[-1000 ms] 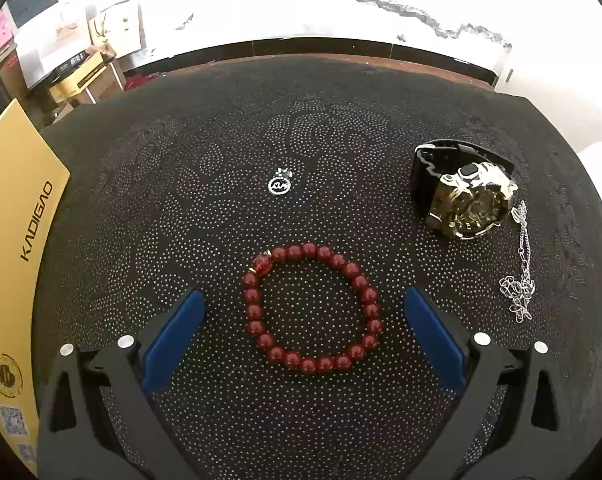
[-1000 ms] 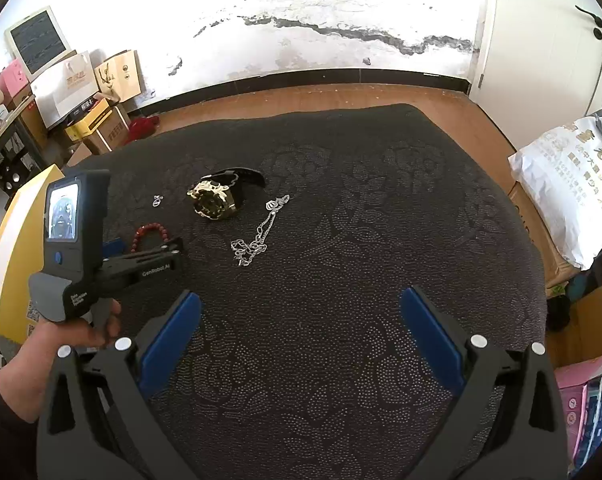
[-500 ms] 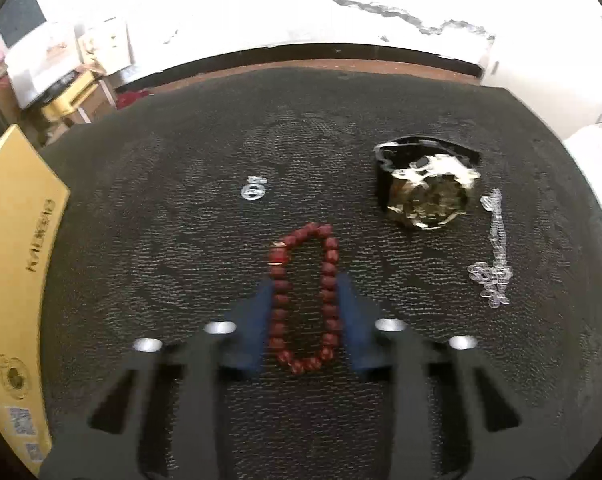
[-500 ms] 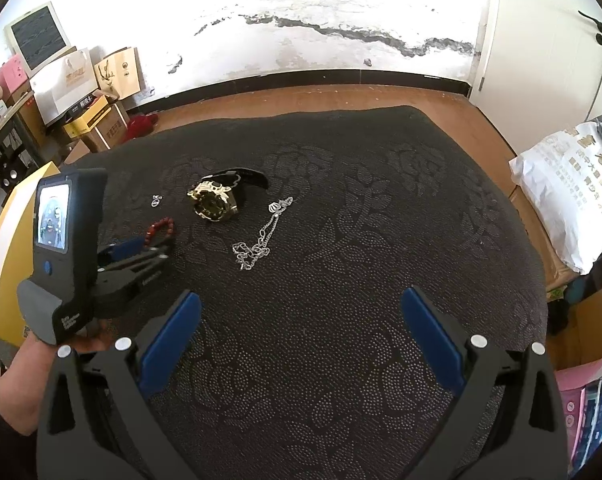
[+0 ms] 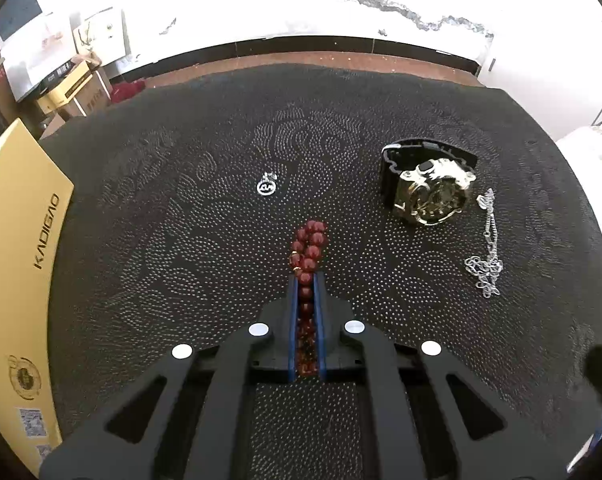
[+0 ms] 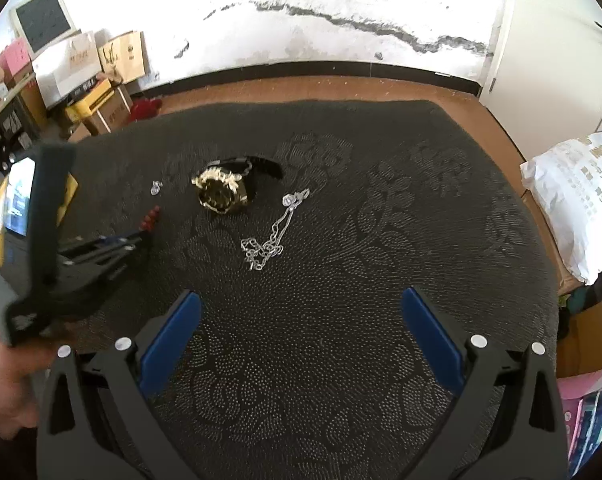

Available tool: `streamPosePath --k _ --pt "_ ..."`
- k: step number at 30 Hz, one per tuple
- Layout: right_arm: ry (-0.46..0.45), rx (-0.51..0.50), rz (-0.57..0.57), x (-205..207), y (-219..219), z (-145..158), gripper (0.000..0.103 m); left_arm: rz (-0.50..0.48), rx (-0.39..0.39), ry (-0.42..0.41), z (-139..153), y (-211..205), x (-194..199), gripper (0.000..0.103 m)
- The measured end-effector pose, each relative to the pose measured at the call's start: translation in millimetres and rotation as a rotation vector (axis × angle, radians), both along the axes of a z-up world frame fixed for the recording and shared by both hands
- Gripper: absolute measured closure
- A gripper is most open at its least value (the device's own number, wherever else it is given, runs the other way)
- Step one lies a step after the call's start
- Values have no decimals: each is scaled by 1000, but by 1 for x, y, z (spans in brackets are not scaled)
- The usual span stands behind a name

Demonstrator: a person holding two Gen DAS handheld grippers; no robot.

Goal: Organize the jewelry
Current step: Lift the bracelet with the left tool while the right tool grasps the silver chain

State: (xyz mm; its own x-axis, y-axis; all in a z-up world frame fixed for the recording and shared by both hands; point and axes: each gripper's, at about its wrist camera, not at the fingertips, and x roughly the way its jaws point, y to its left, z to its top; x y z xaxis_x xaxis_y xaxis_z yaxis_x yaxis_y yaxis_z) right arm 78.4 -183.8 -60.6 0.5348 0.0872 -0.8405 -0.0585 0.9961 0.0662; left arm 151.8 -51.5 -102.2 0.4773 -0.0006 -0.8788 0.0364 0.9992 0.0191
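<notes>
Nearest the left wrist camera, the left gripper (image 5: 305, 280) has its two blue-padded jaws pressed together on the red beaded bracelet (image 5: 309, 248). A second ago those jaws stood wide apart on either side of the bracelet, which lay as an open ring on the black dotted floral cloth (image 5: 181, 280); half a second ago they had squeezed it into a narrow oval. The beads are now pinched into a tight double row, running back between the pads and sticking out in a clump past the fingertips.

In the right wrist view, the right gripper (image 6: 301, 328) is spread wide with nothing between its jaws, hovering over bare cloth, as it was a second ago. The person's left hand (image 6: 5, 396) and its gripper sit at the left edge.

Beyond the bracelet lies a small silver ring-shaped charm (image 5: 266, 186), unmoved. To the right rest the gold-faced wristwatch with a black strap (image 5: 429, 192) and, just beside it, the thin silver chain necklace (image 5: 485, 260), both where they were. A yellow cardboard box printed KADIGAO (image 5: 21, 264) lies along the cloth's left edge.
</notes>
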Motion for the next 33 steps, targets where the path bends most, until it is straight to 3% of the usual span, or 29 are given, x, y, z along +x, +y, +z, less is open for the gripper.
streamPosePath --k 7,13,19,21,28,29,30,31,33 --pt "67 -67 30 25 14 -34 6 -46 -42 -36 42 14 -22 96" --pt "95 -58 50 37 22 -52 6 -73 -81 -77 75 40 -50 96" --pt "115 -100 82 53 36 -76 6 -70 -83 -86 78 50 -56 96" --pt "103 -54 81 59 30 -79 5 -69 -93 -75 76 53 -57 96" --pt "21 -46 110 72 26 -81 6 -78 -109 -88 84 64 -61 96" --pt "23 -45 109 73 26 -81 9 -77 -106 -91 85 64 -63 96" --pt "22 -42 111 73 26 -80 20 -76 -107 -90 85 66 -63 96" --pt "12 -39 135 71 29 -76 47 -73 -110 -87 84 69 -63 96" --pt "-1 -34 141 68 32 -70 77 -65 -108 -86 85 72 -63 96"
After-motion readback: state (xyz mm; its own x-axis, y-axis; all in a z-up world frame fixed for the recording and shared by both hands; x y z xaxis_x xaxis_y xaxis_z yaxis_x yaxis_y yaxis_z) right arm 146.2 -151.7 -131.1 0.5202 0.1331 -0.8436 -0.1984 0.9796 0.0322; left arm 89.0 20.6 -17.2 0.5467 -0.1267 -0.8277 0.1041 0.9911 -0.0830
